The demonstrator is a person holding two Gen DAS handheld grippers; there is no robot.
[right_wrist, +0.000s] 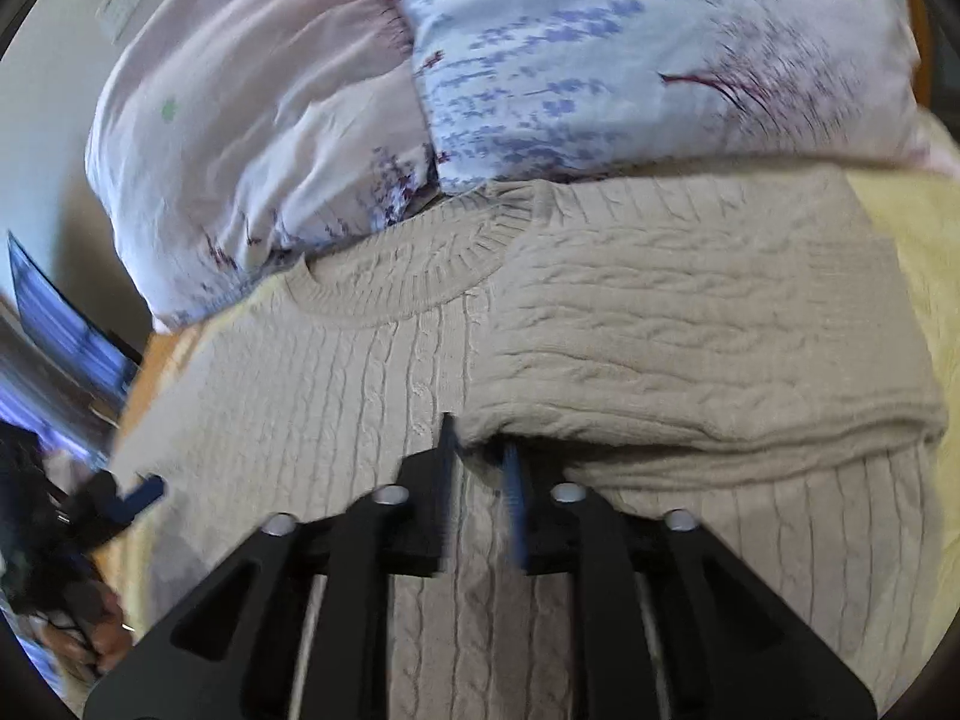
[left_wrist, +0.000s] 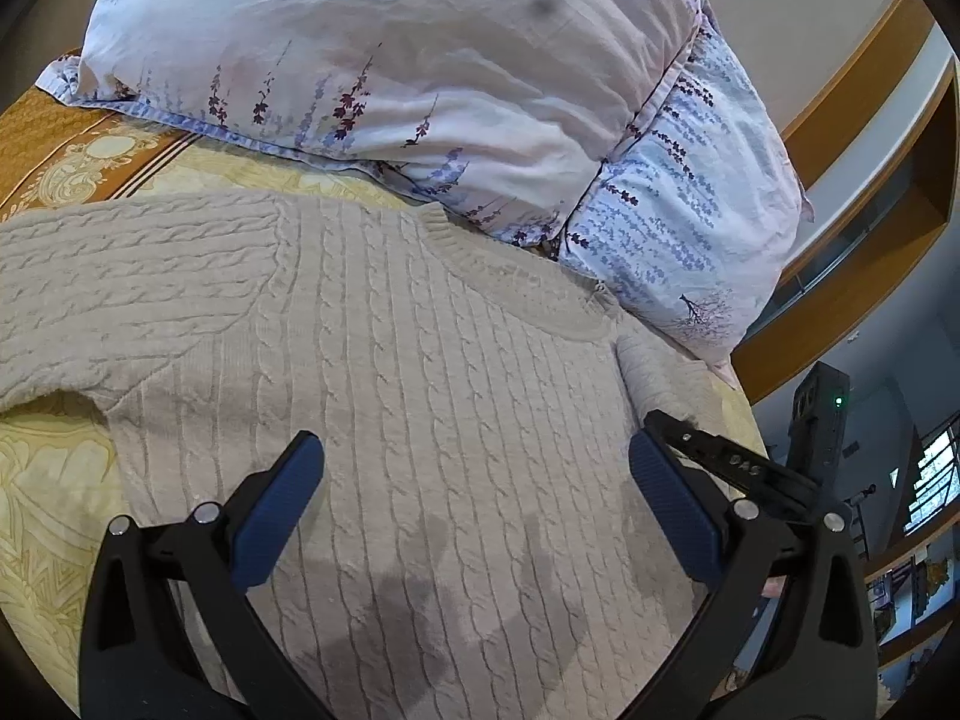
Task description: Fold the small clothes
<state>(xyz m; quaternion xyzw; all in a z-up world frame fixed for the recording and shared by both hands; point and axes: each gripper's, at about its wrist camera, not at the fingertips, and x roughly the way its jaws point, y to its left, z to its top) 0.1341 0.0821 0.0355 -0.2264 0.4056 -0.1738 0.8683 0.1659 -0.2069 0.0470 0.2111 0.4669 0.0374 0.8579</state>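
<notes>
A beige cable-knit sweater lies flat on the bed, its collar toward the pillows. One sleeve stretches out to the left in the left wrist view. My left gripper hovers over the sweater's chest, open wide, with nothing between its blue pads. In the right wrist view the sweater has its other sleeve folded across the body. My right gripper sits at that fold's lower edge, jaws a little apart, and the pads do not press on the fabric. This view is blurred.
Two floral pillows lie just beyond the collar. The yellow patterned bedspread shows around the sweater. A wooden headboard curves behind the pillows. At the left edge of the right wrist view are the left gripper and a hand.
</notes>
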